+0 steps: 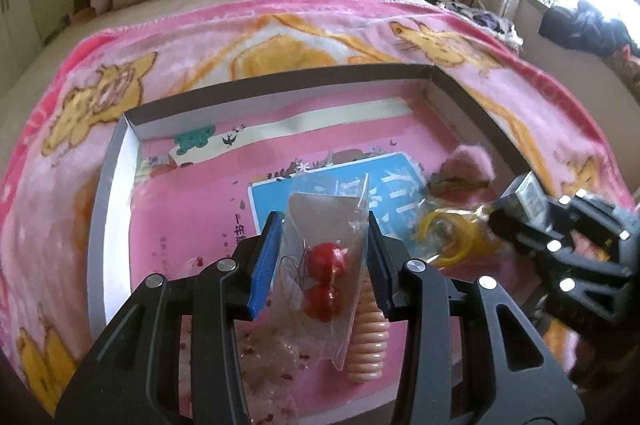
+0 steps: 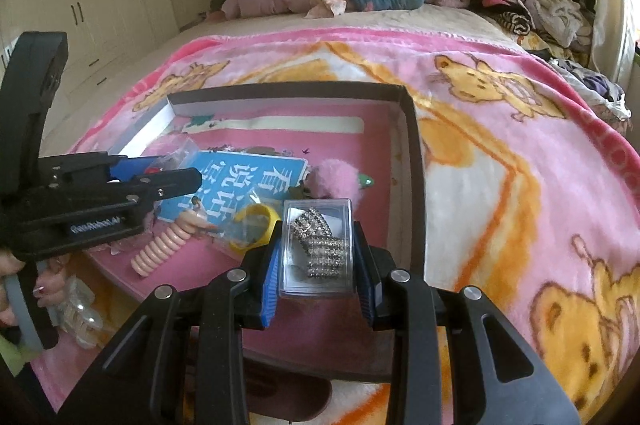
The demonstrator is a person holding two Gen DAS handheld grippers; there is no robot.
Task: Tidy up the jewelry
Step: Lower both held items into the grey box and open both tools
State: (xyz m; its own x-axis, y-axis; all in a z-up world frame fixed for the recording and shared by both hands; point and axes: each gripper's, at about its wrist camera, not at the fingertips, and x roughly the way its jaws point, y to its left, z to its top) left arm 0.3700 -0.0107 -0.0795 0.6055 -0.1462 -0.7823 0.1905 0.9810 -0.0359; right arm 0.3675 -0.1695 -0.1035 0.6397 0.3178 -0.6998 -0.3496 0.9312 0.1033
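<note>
**Two grips over the shallow box**

Left gripper point(image 1: 322, 261) pinching a clear bag of red bead earrings point(image 1: 324, 281), held above the near part of the shallow cardboard box point(image 1: 120, 153). Right gripper point(image 2: 318, 265) clamped on a small clear case of rhinestone jewelry point(image 2: 320, 249), toward the box's right wall. Inside the box: a coiled peach hair tie point(image 2: 160, 249), a yellow ring-shaped piece point(image 2: 256, 225) in plastic, a pink fluffy item point(image 2: 332, 177), possibly a hair clip. Far half of the box floor open; walls low; pink blanket point(image 2: 500, 165) free all round.
</note>
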